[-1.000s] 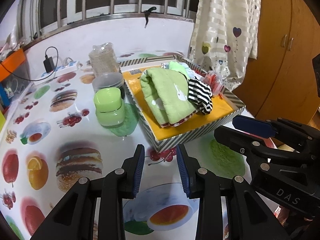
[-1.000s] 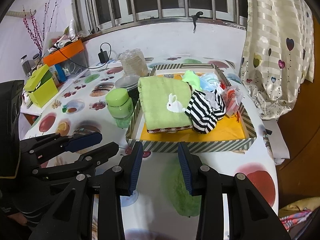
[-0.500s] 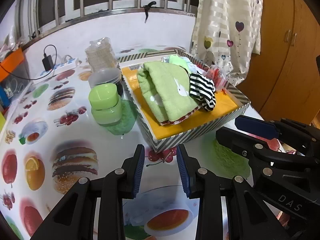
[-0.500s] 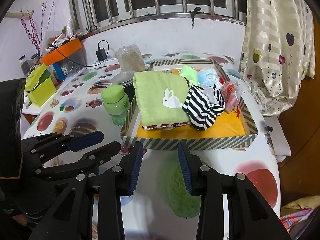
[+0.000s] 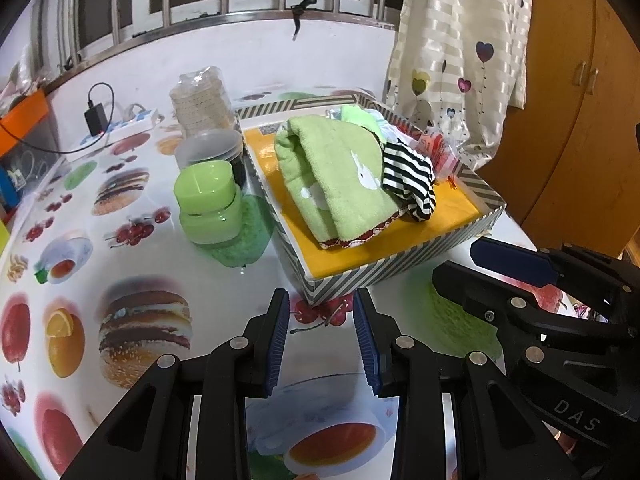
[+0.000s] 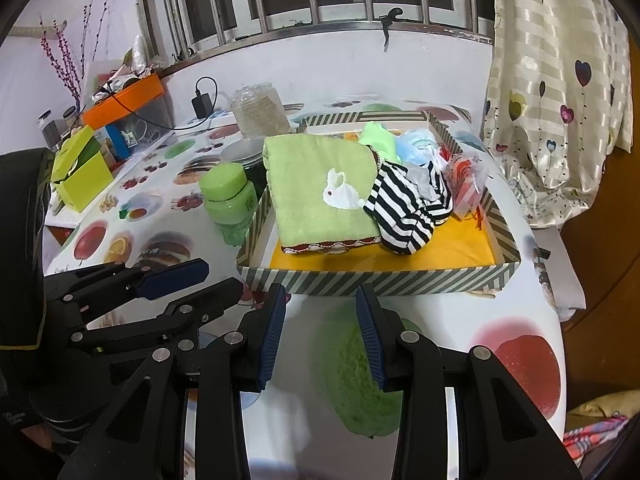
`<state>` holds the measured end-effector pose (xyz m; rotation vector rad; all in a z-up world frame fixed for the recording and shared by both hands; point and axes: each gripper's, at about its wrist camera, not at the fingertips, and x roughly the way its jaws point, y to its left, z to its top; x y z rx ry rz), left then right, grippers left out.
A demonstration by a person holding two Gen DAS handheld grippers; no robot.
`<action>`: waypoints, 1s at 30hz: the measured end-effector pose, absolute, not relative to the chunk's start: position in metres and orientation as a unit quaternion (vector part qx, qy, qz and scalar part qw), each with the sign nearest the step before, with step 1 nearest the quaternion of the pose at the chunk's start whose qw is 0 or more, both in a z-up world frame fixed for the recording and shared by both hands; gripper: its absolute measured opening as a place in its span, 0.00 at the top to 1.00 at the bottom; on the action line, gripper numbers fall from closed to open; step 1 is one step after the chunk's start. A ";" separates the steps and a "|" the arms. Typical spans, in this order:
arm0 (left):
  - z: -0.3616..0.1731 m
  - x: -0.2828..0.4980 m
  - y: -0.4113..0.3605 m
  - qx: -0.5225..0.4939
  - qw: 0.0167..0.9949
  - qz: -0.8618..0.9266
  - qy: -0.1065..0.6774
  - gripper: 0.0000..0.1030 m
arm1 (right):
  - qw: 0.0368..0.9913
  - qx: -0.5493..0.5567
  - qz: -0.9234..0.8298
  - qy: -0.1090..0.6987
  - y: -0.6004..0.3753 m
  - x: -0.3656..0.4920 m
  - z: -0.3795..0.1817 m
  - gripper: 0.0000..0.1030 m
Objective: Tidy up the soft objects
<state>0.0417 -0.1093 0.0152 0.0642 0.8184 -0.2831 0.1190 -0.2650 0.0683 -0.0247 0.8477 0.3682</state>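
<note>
- We see L gripper (image 5: 320,336) & R gripper (image 6: 320,336) jaws spread, empty, over worktop (image 6: 460,312).
- Green towel (image 6: 316,192) in striped tray (image 6: 380,280) at 12; striped sock (image 6: 404,208) at towel's 3.

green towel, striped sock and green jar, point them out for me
green towel (image 6: 312,184), right wrist view, on the flat top beside the white rabbit
striped sock (image 6: 400,216), right wrist view, on the middle of the bundle
green jar (image 5: 206,192), left wrist view, on the lid

Left tongs (image 5: 321,334) and right tongs (image 6: 321,334) side by side, jaws parted, empty
</note>
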 end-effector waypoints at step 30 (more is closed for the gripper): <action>0.013 0.045 -0.108 0.031 0.906 -0.133 0.400 0.69 | 0.894 -0.012 0.180 0.411 -0.264 0.120 0.065 0.63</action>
